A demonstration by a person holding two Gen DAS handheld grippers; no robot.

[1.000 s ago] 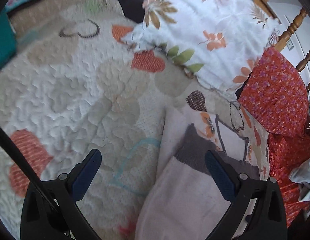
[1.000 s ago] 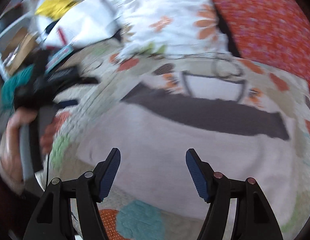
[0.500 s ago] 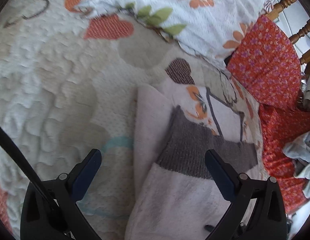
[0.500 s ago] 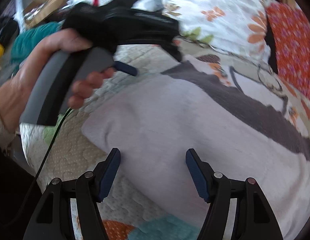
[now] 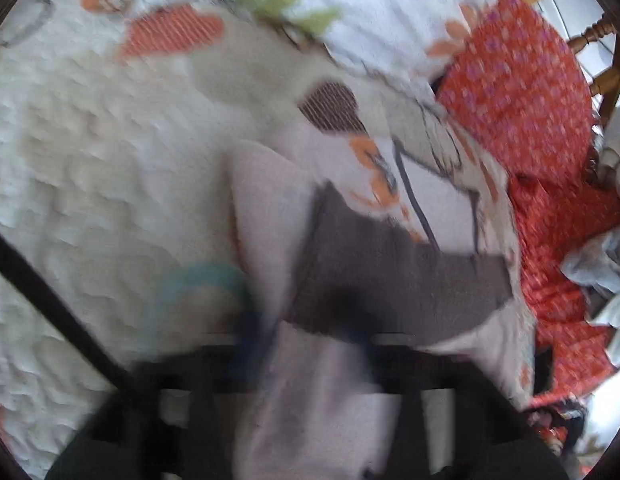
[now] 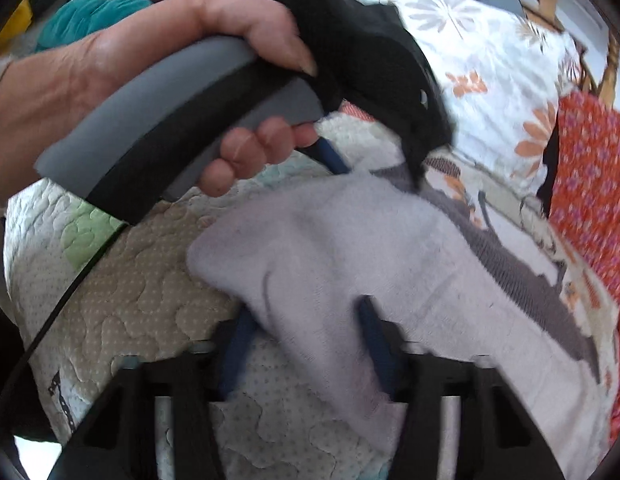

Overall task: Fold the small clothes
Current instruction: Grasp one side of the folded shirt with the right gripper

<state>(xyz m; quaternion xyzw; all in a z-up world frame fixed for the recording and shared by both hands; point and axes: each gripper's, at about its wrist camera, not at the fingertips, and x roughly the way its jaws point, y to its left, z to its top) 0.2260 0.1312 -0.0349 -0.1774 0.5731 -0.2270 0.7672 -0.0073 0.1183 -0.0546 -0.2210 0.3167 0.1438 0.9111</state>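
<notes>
A small pale pink garment [image 6: 342, 248] with a dark grey band [image 6: 522, 280] lies on the patterned quilt [image 6: 158, 292]. In the left wrist view the garment [image 5: 310, 392] and its grey band [image 5: 382, 276] fill the lower middle, blurred. My left gripper [image 5: 306, 344] has its blue fingers around the garment's edge, partly closed and motion-blurred. It also shows in the right wrist view [image 6: 374, 160], held by a hand at the far edge. My right gripper [image 6: 302, 336] has its blue fingers around the garment's near corner, narrowed but with a gap.
A white floral pillow [image 6: 490, 72] and a red flowered cushion [image 6: 590, 192] lie beyond the garment. A wooden chair back [image 5: 602, 40] stands at the right. Teal fabric [image 6: 86, 20] and clutter lie at the far left. A black cable [image 5: 58, 308] crosses the quilt.
Both grippers have moved forward onto the garment and their jaws have narrowed from wide open. The garment's near corner now bunches up between the right fingers.
</notes>
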